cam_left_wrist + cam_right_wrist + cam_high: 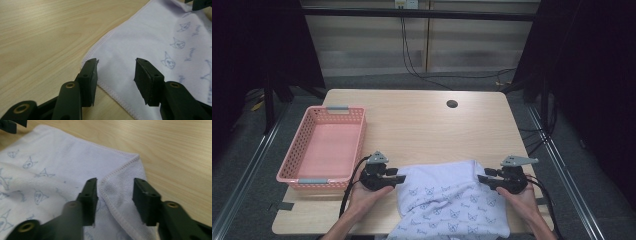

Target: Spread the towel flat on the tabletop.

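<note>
A pale lilac cloth [447, 200] printed with small cat faces lies at the front middle of the wooden table [422, 125], and its near part hangs over the front edge. My left gripper [401, 178] sits at the cloth's far left corner. In the left gripper view its jaws [116, 65] stand open, with the hemmed corner of the cloth [150, 37] flat between them. My right gripper [482, 178] is at the far right corner. There the jaws [115, 183] stand open around a folded-over hem of the cloth [62, 157].
A pink plastic basket [297, 150] with nothing in it stands at the table's left edge, just left of my left hand. A round cable hole [452, 104] lies near the far edge. Bare wood stretches behind the cloth.
</note>
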`<state>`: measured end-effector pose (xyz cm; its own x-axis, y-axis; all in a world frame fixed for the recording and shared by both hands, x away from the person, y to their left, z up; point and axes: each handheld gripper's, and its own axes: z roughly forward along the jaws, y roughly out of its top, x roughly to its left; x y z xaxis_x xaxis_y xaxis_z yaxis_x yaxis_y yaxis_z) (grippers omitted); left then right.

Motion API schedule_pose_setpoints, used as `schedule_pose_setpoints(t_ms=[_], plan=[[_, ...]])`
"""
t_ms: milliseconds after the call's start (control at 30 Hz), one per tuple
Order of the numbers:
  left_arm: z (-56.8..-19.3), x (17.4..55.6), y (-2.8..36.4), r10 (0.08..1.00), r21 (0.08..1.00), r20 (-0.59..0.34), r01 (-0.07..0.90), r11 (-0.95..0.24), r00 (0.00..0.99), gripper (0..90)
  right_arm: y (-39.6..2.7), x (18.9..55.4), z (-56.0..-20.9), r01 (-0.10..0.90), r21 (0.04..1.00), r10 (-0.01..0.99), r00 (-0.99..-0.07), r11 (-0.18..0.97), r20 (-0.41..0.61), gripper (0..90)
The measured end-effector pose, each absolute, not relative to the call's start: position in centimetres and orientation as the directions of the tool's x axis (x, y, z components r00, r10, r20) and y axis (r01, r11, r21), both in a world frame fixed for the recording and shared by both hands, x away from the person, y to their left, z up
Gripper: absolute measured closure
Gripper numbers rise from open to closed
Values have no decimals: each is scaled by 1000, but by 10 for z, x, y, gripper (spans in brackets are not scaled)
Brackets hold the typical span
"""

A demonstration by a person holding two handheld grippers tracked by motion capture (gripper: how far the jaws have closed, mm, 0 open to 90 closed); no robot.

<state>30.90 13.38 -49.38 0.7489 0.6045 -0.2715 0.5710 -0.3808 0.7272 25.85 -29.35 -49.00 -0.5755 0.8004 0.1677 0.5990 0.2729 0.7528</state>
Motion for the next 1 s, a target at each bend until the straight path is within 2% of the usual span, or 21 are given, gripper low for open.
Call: schedule_pose_setpoints(t_ms=[167,200,267,367,433,467,567,700,767,800,900,1000], plan=[[-497,312,133,610,730,-261,567,-382,748,515,-281,269,-496,598,737,784,-602,315,154,500],[-497,312,133,617,728,-260,570,-380,743,514,-278,271,-498,603,726,784,-604,331,144,520],[-497,313,134,620,730,-260,571,-376,741,492,-273,269,-501,599,710,799,-595,370,85,565],[-497,312,136,620,736,-258,567,-371,741,433,-275,266,-501,599,708,808,-585,374,67,710],[-498,312,137,620,736,-260,567,-368,740,409,-279,263,-500,618,698,809,-581,362,95,802],[-498,312,137,623,733,-256,568,-374,739,408,-281,261,-499,627,693,805,-583,357,112,816],[-501,313,134,625,721,-256,576,-385,738,398,-284,254,-498,639,683,790,-595,354,148,827],[-504,316,128,639,726,-208,555,-406,740,388,-284,251,-499,644,680,777,-605,351,172,825],[-504,320,126,646,721,-240,579,-381,724,389,-286,253,-499,652,682,774,-602,333,197,824],[-504,321,123,634,722,-226,564,-401,740,389,-287,253,-499,655,681,774,-600,329,203,822],[-504,322,115,612,729,-188,527,-438,769,450,-288,255,-500,659,681,775,-595,319,214,822],[-506,316,106,564,738,-150,471,-482,812,708,-289,259,-499,659,683,773,-596,315,219,831]])
